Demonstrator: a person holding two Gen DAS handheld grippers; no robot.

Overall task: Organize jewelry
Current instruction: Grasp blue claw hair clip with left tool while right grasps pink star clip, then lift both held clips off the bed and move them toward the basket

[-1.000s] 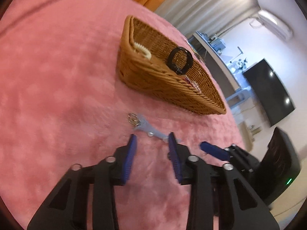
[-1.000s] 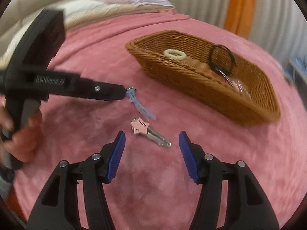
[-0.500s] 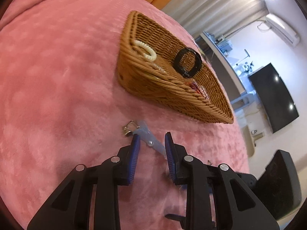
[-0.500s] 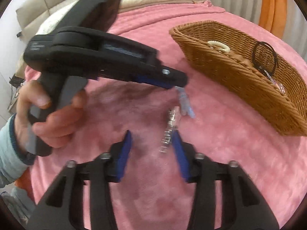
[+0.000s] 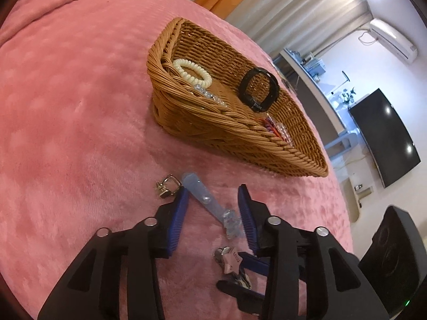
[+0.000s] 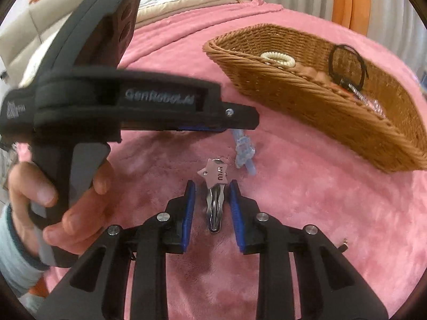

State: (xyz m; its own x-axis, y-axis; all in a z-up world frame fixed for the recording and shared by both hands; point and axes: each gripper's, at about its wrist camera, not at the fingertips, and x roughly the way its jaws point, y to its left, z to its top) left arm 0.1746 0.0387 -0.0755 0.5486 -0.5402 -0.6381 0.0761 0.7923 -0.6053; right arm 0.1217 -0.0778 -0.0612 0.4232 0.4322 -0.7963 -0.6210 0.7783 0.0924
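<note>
A pale blue hair clip (image 5: 210,204) lies on the pink blanket between the open jaws of my left gripper (image 5: 212,194); the pads stand on either side of it with gaps. It also shows in the right wrist view (image 6: 244,148). A pink star hair clip (image 6: 215,184) with a metal clasp lies between the open jaws of my right gripper (image 6: 212,186), not pinched. It also shows in the left wrist view (image 5: 231,261). The wicker basket (image 5: 213,130) (image 6: 307,90) holds a cream bracelet (image 5: 192,70), a black band (image 5: 259,89) and clear beads.
A small silver clasp (image 5: 167,185) lies on the blanket left of the blue clip. The left gripper's body and the hand holding it (image 6: 80,181) fill the left of the right wrist view. A TV (image 5: 384,138) and shelves stand beyond the bed.
Both grippers have come down over their clips. The left jaws have opened a little around the blue clip. The right gripper has closed in so the star clip lies between its pads.
</note>
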